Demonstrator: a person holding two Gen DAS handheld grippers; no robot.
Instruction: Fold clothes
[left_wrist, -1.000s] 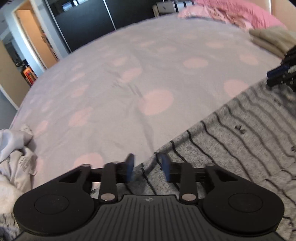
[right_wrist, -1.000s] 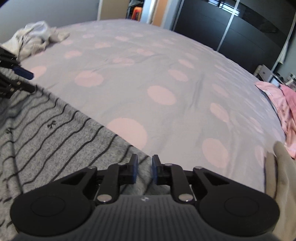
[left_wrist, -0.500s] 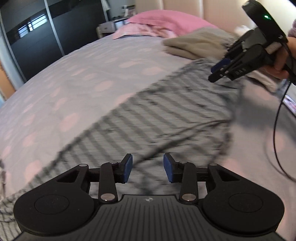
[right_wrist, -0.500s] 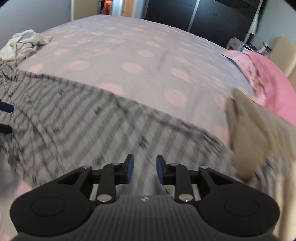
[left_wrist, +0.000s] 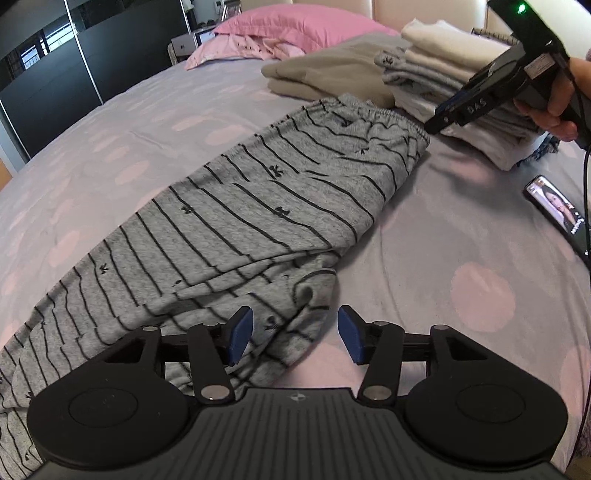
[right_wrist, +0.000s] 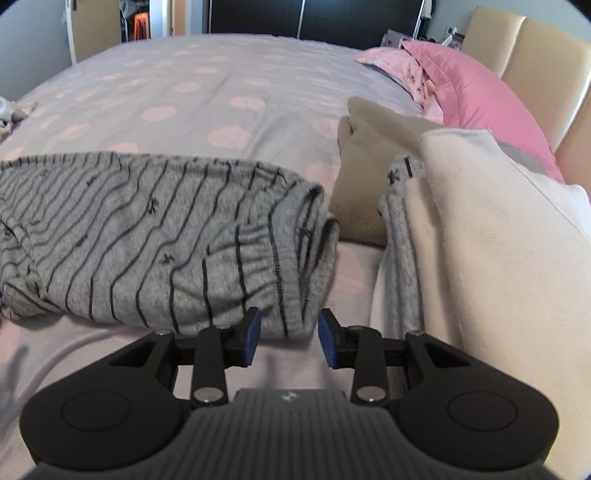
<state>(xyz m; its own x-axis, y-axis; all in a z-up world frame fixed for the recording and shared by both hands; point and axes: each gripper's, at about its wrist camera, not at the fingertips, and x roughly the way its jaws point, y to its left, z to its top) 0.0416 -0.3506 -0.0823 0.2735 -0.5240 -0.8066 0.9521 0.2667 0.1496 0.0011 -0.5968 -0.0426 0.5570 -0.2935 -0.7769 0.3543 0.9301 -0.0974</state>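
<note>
Grey pyjama trousers with thin black stripes (left_wrist: 280, 206) lie folded in a long strip across the dotted bedspread (left_wrist: 147, 110). Low over their leg end hangs my left gripper (left_wrist: 295, 334). Its jaws are opening, and the cloth lies under them with neither blue pad pressing on it. At the trousers' waistband end (right_wrist: 288, 258) my right gripper (right_wrist: 289, 338) is also opening its jaws, just short of the cloth edge. In the left wrist view a hand holds the right gripper (left_wrist: 434, 123) above the waistband.
A stack of folded white and grey clothes (right_wrist: 480, 240) stands right of the waistband, beside a folded beige garment (right_wrist: 369, 158). Pink pillows (left_wrist: 295, 29) lie by the headboard. A phone (left_wrist: 554, 206) and a cable (left_wrist: 585, 184) lie at the right. Crumpled white clothes (right_wrist: 14, 110) sit far left.
Both grippers have swung across the bed with the trousers, which now lie flat beside the folded stack. Both pairs of jaws stand wider than before, and the cloth is let go.
</note>
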